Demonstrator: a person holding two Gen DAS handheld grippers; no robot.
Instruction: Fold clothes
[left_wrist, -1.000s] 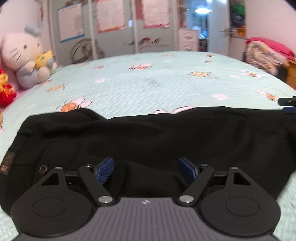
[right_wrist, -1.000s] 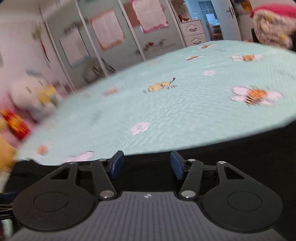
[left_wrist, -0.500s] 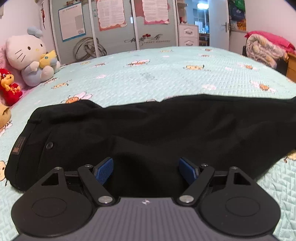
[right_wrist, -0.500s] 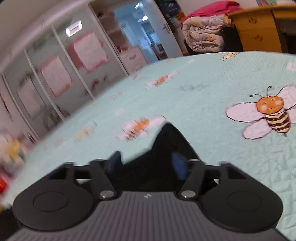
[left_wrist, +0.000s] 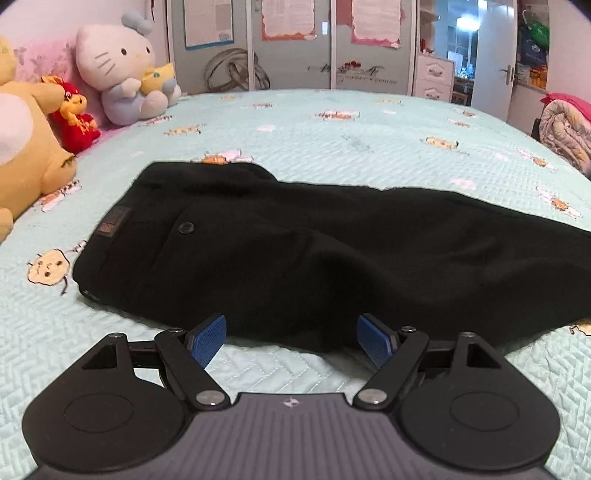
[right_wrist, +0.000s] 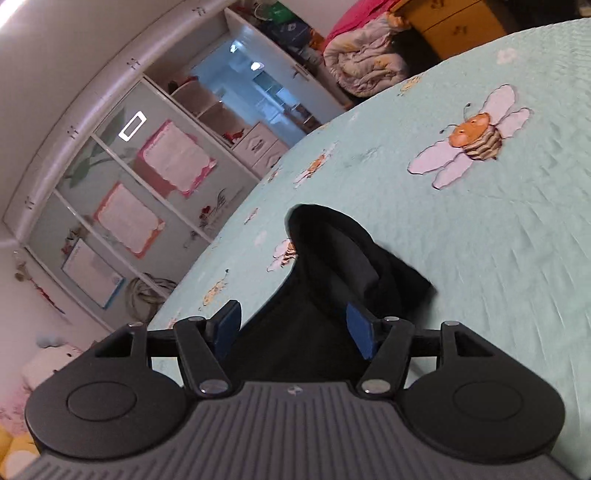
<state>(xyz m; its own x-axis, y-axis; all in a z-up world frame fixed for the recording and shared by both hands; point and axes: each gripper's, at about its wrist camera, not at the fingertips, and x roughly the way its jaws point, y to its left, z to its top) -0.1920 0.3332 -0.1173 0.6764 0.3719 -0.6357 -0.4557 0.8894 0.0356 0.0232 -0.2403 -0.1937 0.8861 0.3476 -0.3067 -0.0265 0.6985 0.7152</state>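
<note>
Currently the black trousers (left_wrist: 332, 251) lie flat across the near part of the mint-green bedspread (left_wrist: 332, 136), their waistband end — with a small brown label (left_wrist: 113, 224) and a dark button (left_wrist: 185, 228) — pointing toward the bed's left edge and the legs running off toward its right edge. The left gripper (left_wrist: 291, 338) sits low just short of the trousers' near hem, its blue-padded fingers (left_wrist: 207, 338) spread wide with nothing between them but bare quilt. In the right wrist view the camera is tilted, and the right gripper (right_wrist: 293, 326) has its fingers apart as well; a raised, bunched end of the black fabric (right_wrist: 332, 258) stands in the gap between them, though neither pad visibly presses on it. Plush toys line the bed's far left corner — a white cat doll (left_wrist: 122, 74), a red and yellow figure (left_wrist: 74, 114) and a big yellow one (left_wrist: 26, 155). A rolled quilt (left_wrist: 565, 133) sits beyond the right edge.
</note>
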